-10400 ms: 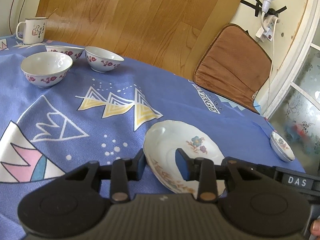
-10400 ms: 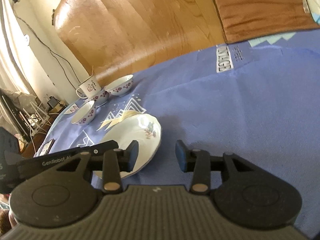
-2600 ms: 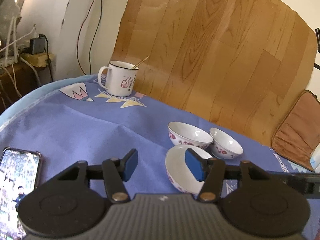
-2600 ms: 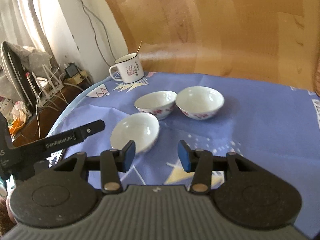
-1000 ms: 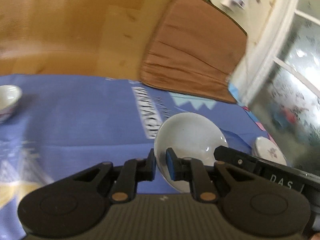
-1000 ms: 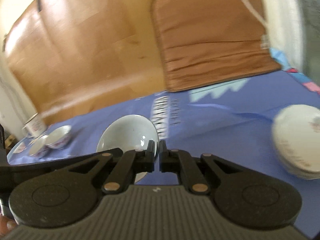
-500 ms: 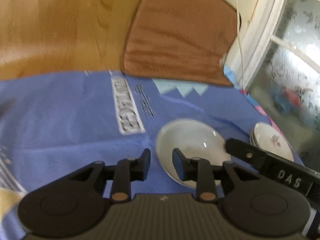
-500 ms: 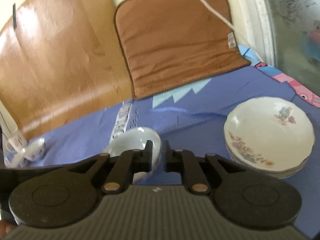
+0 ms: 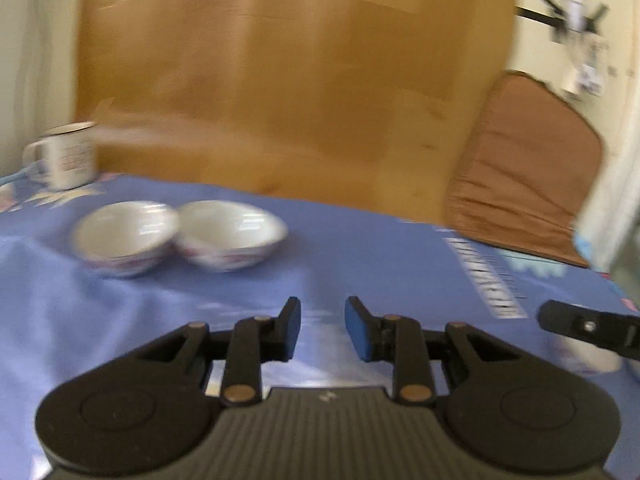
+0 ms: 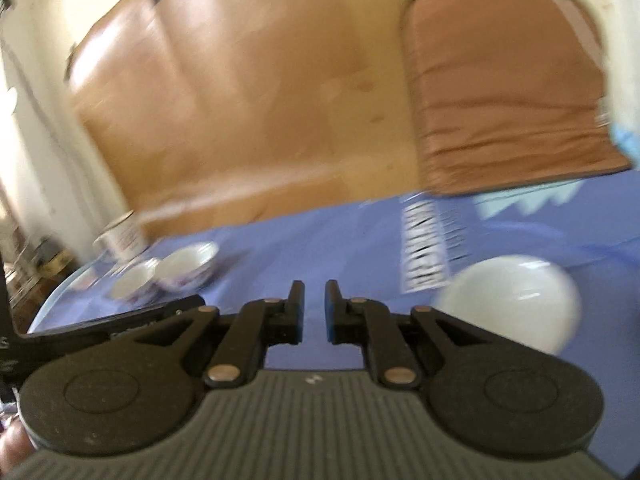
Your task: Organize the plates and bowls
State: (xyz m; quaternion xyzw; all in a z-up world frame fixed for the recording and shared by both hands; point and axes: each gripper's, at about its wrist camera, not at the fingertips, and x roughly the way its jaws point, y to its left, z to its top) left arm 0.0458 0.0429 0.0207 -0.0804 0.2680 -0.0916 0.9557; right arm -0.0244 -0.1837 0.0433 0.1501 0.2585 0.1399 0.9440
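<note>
Two white floral bowls [image 9: 128,238] [image 9: 232,234] sit side by side on the blue tablecloth [image 9: 360,256], ahead and left of my left gripper [image 9: 322,326], which is open and empty. They also show small at the left of the right wrist view [image 10: 188,266]. A third white bowl [image 10: 510,306] stands on the cloth just right of my right gripper [image 10: 314,312], which is empty with its jaws a narrow gap apart. Both views are motion-blurred.
A white enamel mug [image 9: 68,156] stands at the table's far left edge. A brown cushion [image 9: 524,168] leans on the wall at the back right, next to a wooden panel [image 9: 280,80]. The other gripper's tip [image 9: 588,326] shows at right.
My left gripper let go of the bowl, opened wider and swung left toward the two bowls. My right gripper also swung left; the released bowl now lies to its right and the plate stack is out of view.
</note>
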